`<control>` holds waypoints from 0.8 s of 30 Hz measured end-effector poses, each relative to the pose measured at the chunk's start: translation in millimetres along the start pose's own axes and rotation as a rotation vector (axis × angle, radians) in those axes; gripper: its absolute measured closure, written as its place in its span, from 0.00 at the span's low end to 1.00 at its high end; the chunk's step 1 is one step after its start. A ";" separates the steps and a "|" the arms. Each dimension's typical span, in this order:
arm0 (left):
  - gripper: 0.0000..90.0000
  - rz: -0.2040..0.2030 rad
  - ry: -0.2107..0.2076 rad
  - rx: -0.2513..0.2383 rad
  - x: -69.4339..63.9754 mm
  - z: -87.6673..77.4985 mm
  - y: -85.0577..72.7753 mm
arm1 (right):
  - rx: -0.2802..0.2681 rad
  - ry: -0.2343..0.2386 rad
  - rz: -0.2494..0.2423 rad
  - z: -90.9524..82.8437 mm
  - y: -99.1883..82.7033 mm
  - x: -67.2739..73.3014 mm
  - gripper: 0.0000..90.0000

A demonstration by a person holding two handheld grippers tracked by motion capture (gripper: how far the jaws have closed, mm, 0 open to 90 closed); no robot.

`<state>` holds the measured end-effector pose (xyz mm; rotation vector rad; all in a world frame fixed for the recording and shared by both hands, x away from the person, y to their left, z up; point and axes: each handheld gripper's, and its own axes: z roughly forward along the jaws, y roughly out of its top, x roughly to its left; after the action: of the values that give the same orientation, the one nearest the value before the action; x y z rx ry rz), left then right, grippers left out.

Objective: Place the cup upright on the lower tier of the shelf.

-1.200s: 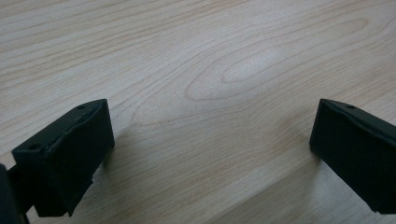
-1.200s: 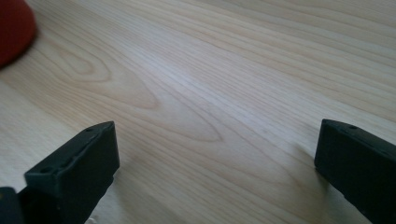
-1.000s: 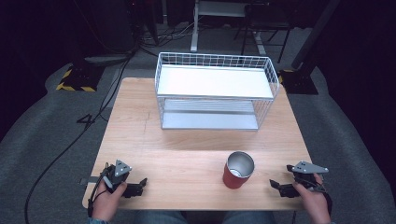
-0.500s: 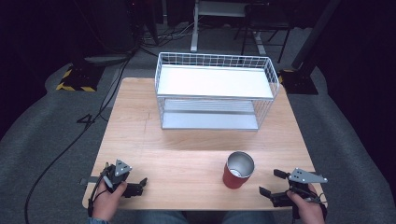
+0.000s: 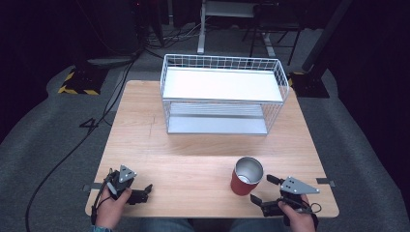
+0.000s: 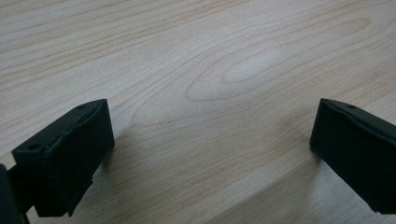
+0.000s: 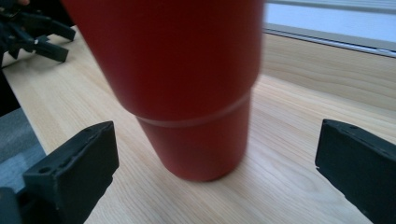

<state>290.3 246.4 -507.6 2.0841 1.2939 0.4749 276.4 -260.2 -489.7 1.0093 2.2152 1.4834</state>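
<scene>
A red cup (image 5: 246, 176) with a shiny metal inside stands upright on the wooden table (image 5: 203, 159), front right of centre. My right gripper (image 5: 265, 189) is open just right of it, jaws pointing at the cup. In the right gripper view the red cup (image 7: 187, 84) looms close between and just beyond the two spread jaws, untouched. My left gripper (image 5: 146, 190) rests open at the table's front left corner, a hand around it. In the left gripper view the left gripper (image 6: 210, 154) has bare wood between its jaws.
A white wire rack (image 5: 222, 94) with two shelves stands at the back middle of the table. The left gripper (image 7: 32, 32) shows far off at the upper left of the right gripper view. Dark floor, cables and stands surround the table.
My right gripper has moved left and forward toward the red cup, from the table's right front corner to just beside the cup. The left gripper has stayed put.
</scene>
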 end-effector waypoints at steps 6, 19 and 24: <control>0.00 0.000 0.000 0.000 0.0 0.0 0.0 | -0.027 -0.006 -0.004 14.6 1.8 8.1 0.00; 0.00 0.000 0.000 0.000 0.0 0.0 0.0 | -0.009 -0.024 -0.021 35.7 3.9 12.7 0.00; 0.00 0.000 0.000 0.000 0.0 0.0 0.0 | 0.002 -0.047 -0.019 43.0 6.9 16.3 0.00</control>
<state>290.3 246.4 -507.6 2.0841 1.2939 0.4748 292.6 -217.7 -499.7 1.0105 2.1883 1.4350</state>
